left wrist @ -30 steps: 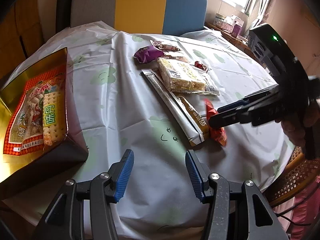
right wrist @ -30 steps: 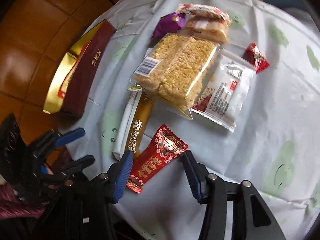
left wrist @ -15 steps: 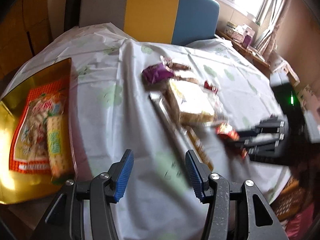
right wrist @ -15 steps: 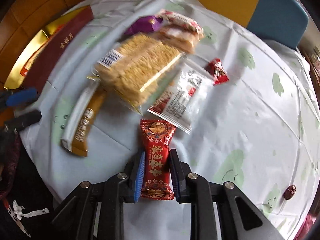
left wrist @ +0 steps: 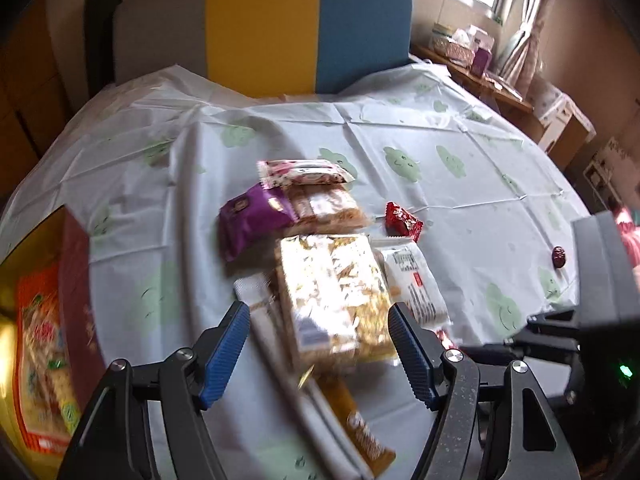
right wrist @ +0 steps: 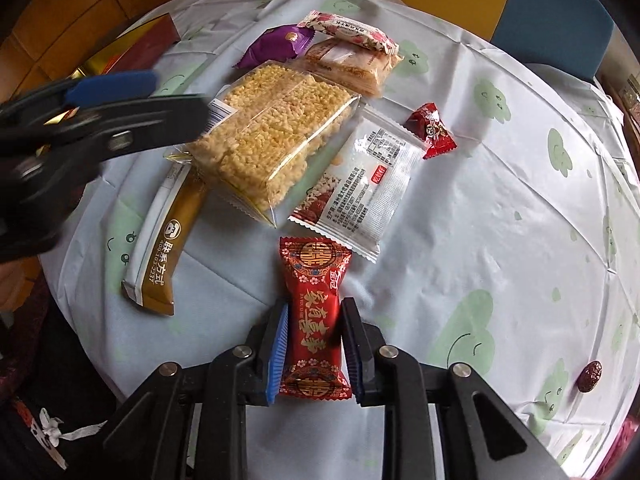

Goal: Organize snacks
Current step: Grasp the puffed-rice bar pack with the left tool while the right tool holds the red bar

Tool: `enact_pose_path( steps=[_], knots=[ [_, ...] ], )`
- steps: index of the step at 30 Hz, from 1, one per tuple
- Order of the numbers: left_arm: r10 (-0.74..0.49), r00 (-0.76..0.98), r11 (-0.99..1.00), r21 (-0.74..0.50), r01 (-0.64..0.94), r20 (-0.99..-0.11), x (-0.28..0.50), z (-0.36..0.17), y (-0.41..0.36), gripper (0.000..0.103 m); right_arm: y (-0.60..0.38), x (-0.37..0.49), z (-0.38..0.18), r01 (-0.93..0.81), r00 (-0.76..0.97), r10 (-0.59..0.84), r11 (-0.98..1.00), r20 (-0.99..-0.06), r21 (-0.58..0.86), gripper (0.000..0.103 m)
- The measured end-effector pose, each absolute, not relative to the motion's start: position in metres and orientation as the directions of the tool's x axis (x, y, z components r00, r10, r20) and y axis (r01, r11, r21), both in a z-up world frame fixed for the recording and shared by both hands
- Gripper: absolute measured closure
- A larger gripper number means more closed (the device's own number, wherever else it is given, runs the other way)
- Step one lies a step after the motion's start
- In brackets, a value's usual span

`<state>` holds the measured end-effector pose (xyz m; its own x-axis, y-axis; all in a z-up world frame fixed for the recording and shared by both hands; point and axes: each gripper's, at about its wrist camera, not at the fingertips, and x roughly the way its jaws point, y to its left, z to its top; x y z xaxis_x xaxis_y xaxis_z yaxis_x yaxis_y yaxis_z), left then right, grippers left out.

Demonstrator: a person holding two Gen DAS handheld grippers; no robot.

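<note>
Snacks in crinkly wrappers lie clustered on the cloth-covered bench (right wrist: 500, 240), and the right gripper (right wrist: 314, 350) pinches a red foil candy packet (right wrist: 316, 312) by its lower half. The left gripper (left wrist: 320, 350), its jaws having just been opening, stands spread over a clear pack of puffed-rice cakes (left wrist: 334, 296) without touching it. That view is motion-blurred, and a gold box (left wrist: 44, 332) at its left edge, cut off, seems to hold crackers.

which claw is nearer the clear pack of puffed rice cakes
Left. The left claw hangs open right over the puffed rice cake pack, astride its near end; the right claw sits farther back, shut on the red candy.
</note>
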<state>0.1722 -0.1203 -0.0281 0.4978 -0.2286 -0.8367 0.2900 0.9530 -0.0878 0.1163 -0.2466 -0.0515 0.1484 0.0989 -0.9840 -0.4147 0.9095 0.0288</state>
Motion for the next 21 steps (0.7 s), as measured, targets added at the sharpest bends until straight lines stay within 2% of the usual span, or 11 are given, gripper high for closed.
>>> enact_pose_path(
  steps=[4,7,11,18,21],
  knots=[
    [-0.226,0.466,0.948,-0.084,0.305,-0.855,0.188,-0.038,-0.134,0.029,-0.249,0.120,-0.053,-0.405,0.137,0.113,0.913,-0.984,0.048,0.077],
    [-0.218,0.449,0.942,-0.066,0.329,-0.866,0.196,-0.044,-0.145,0.022,-0.249,0.121,-0.052,-0.406,0.136,0.112,0.912,-0.984,0.047,0.077],
    [-0.182,0.428,0.943,-0.033,0.331,-0.885,0.209,-0.058,-0.154,0.021,-0.250,0.123,-0.050,-0.405,0.134,0.113,0.913,-0.985,0.050,0.077],
    [-0.195,0.466,0.937,-0.023,0.349,-0.863,0.204,-0.061,-0.150,0.030,-0.249,0.123,-0.050,-0.406,0.134,0.112,0.913,-0.985,0.049,0.077],
    [-0.240,0.488,0.938,-0.071,0.338,-0.839,0.192,-0.053,-0.138,0.031,-0.248,0.125,-0.051,-0.407,0.134,0.112,0.912,-0.985,0.048,0.077]
  ],
)
